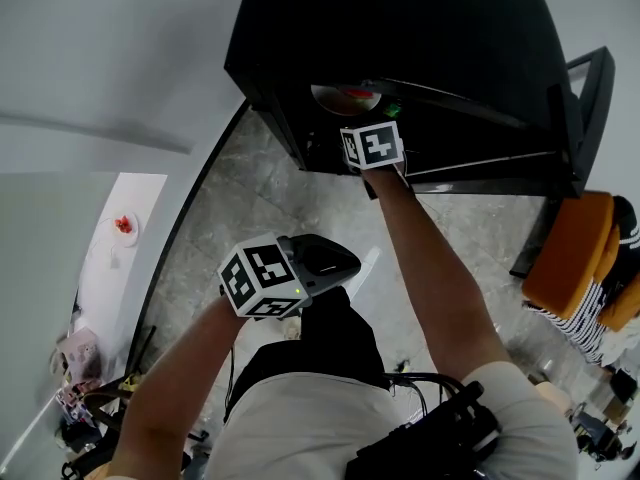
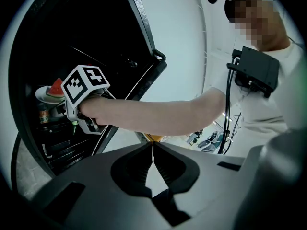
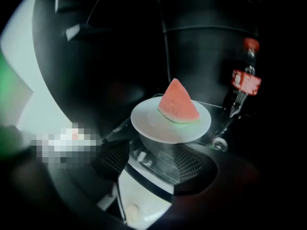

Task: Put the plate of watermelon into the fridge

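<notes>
So the watermelon slice (image 3: 178,103) is a single wedge, pink-red flesh with a thin green rind along the bottom edge, standing point-up in the middle of a small round white plate (image 3: 144,121). The plate is plain, with a wide flat rim. It's inside the black fridge (image 1: 400,28), on a shelf high up in the dark interior, sitting level. A cola bottle (image 3: 242,87) with a red label and cap stands off to its right, a bit apart from it.

Right gripper (image 3: 153,155) is reaching into the fridge and pointing down at the plate. Its jaws are spread wide, the ribbed pads sitting left and right just below the plate's near rim. Nothing is pinched between them and the pads aren't squeezing the plate. Whether either one brushes the underside, I can't tell, it's too dark in there.

Left gripper (image 2: 152,150) is held back near the person's body, well away from the fridge. Its jaws are closed right up, the tips meeting in a thin line with nothing in between. From its view you can see the plate on the shelf just above and behind the right gripper's marker cube (image 2: 85,83).
</notes>
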Demonstrator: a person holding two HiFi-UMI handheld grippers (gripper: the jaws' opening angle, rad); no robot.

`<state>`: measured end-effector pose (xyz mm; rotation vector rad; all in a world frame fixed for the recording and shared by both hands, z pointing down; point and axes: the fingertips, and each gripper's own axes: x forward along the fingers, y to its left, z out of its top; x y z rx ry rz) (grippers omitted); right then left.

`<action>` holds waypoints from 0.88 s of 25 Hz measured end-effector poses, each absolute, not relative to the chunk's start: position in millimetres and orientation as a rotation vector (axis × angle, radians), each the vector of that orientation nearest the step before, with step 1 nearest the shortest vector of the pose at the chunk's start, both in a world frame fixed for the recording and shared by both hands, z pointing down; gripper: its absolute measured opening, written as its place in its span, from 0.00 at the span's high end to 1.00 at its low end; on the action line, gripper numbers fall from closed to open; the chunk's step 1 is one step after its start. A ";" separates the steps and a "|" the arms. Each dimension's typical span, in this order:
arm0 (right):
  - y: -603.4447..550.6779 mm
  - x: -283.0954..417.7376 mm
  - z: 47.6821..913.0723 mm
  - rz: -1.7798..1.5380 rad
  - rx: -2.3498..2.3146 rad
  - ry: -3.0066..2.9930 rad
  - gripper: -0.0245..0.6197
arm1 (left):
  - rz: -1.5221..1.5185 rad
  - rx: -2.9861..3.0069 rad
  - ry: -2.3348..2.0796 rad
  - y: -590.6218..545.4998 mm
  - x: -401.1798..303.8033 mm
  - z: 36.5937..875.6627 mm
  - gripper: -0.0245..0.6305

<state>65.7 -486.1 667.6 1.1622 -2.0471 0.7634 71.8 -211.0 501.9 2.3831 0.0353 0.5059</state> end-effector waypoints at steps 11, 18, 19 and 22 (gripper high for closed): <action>-475.6 84.9 673.8 0.741 1.050 -1.820 0.49 | 0.505 2.380 0.025 -205.5 68.6 502.5 0.94; -469.9 100.5 669.6 0.766 1.093 -1.793 0.49 | 0.492 2.379 0.020 -200.3 65.7 499.6 0.94; -467.2 102.0 667.2 0.763 1.104 -1.799 0.49 | 0.494 2.380 0.021 -198.7 64.7 499.1 0.94; -453.6 102.4 659.4 0.762 1.117 -1.818 0.49 | 0.499 2.391 0.023 -191.5 62.1 496.2 0.94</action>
